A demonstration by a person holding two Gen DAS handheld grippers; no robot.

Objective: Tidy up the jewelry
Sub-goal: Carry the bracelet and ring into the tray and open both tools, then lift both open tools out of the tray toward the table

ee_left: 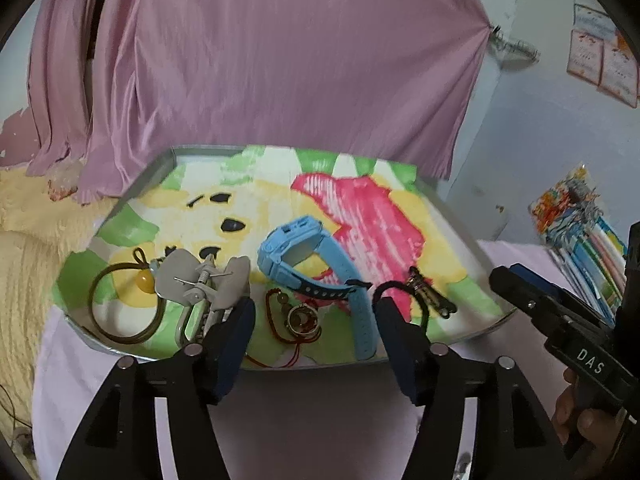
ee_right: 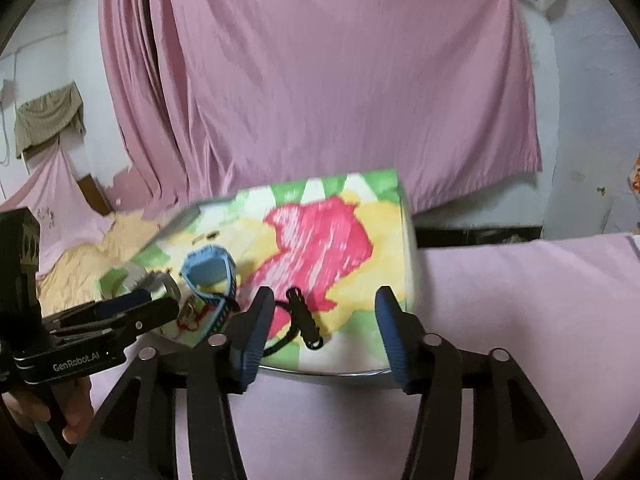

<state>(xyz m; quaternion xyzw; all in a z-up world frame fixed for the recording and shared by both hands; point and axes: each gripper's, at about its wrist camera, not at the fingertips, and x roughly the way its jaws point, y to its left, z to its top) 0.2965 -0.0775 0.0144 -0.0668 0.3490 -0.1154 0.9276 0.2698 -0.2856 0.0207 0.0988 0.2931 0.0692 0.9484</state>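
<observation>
Nearest me, left gripper (ee_left: pixel 314 306) and right gripper (ee_right: pixel 324 308) both gape wide and empty over the tray's (ee_left: pixel 280 363) front edge, red-cord ring (ee_left: pixel 302 320) (somewhat tangled) between the left fingers, blue watch (ee_left: pixel 304 256) beyond.

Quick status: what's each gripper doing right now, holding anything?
Left gripper: open, empty, over the red cord charm.
Right gripper: open, empty, around the black cord piece.

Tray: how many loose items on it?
5. Hair tie far left, clip beside it, red cord charm centre, blue watch behind, black cord right.
</observation>
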